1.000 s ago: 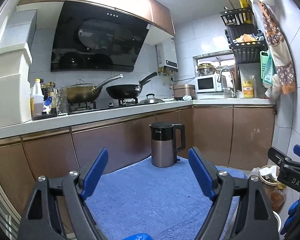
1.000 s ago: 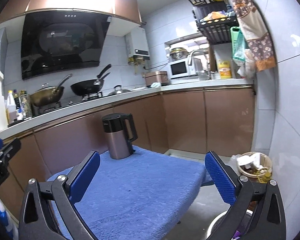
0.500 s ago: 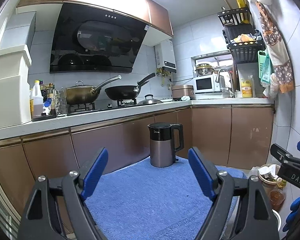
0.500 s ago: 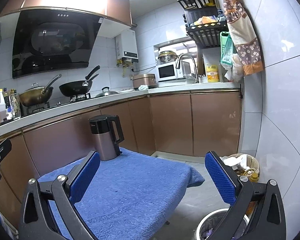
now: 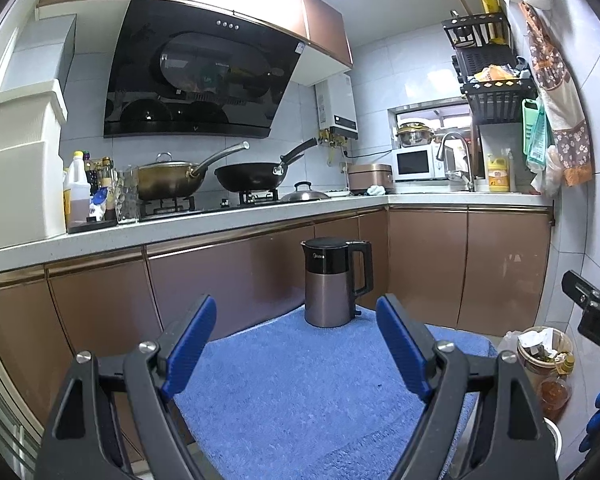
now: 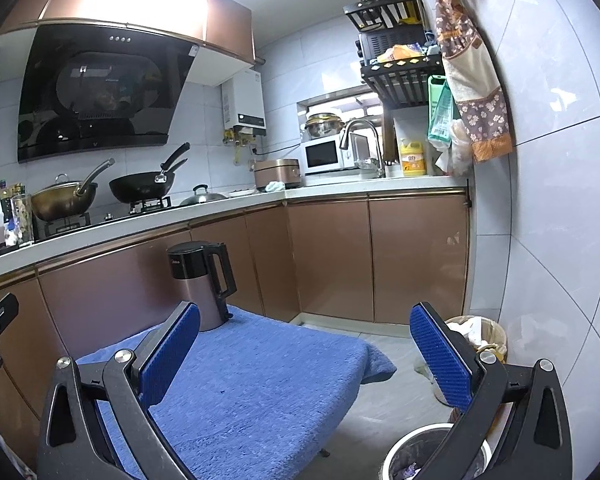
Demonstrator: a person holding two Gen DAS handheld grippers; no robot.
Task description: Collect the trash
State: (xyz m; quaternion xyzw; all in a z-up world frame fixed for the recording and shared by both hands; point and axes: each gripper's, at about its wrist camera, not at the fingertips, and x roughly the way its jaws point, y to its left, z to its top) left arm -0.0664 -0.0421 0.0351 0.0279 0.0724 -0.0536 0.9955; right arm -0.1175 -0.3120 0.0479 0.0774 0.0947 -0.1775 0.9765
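Trash sits in a wicker bin on the floor at far right against the tiled wall, near a round bin with a dark liner. Left gripper and right gripper both hover over the blue towel, jaws wide apart, empty. Kettle stands upright at the towel's far edge.
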